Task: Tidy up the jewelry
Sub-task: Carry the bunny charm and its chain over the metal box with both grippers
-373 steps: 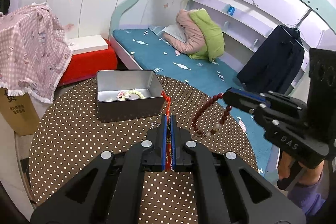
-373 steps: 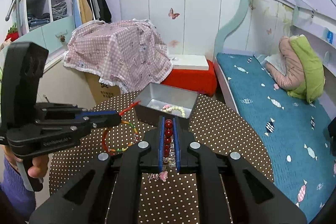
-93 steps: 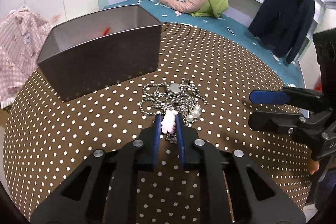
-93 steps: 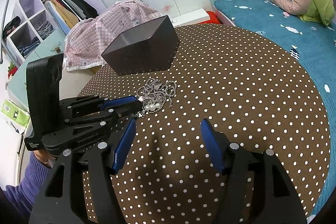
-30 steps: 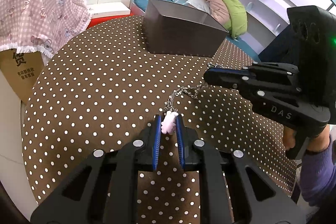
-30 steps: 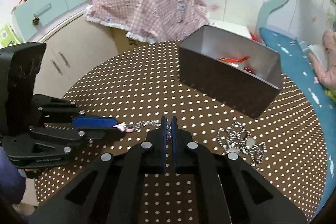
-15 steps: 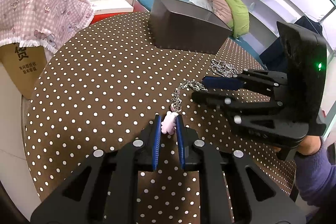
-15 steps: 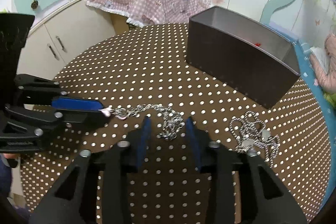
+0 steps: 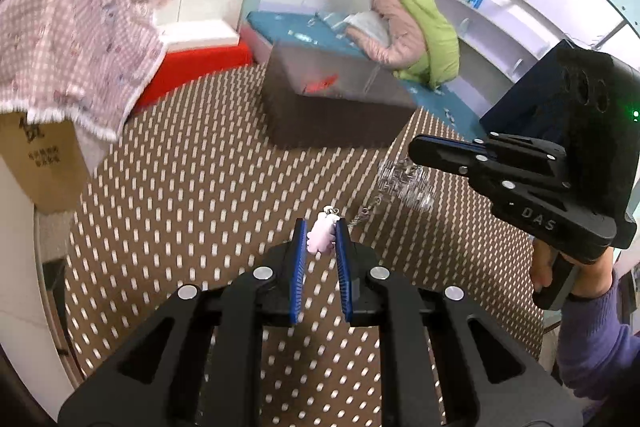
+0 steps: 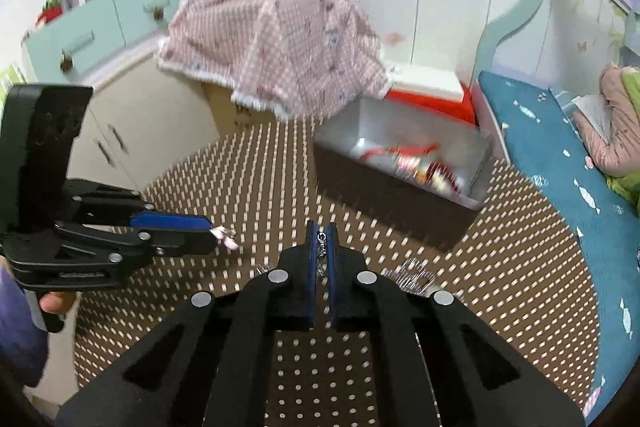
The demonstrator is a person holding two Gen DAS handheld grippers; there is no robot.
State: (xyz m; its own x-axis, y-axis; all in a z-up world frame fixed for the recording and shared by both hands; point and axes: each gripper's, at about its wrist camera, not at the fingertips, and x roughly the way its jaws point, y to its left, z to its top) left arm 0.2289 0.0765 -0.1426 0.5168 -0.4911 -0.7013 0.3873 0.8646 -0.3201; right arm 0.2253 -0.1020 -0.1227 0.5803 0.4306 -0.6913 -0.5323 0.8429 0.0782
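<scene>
So in the last half second your right gripper [image 10: 321, 241] went from jaws spread over the silver chain [image 10: 321, 255] to clamped on it, and the chain now runs up between the two blue pads. Both views have tilted up too: the metal box [image 9: 332, 119] shows its inside now, and the chain that lay on the dotted tablecloth [image 9: 192, 195] a moment ago looks lifted, so I'd say you've got it by both ends and it's ready to go to the box. Your left gripper [image 9: 321, 241] hasn't changed, jaws nearly closed on the little pink charm [image 9: 322, 237] with the chain trailing off to the right. The second tangle of chain [image 10: 412, 277] lies on the cloth just beside your right gripper, blurred, so that one's left to do. Red bits [image 10: 412, 151] are in the box already.
</scene>
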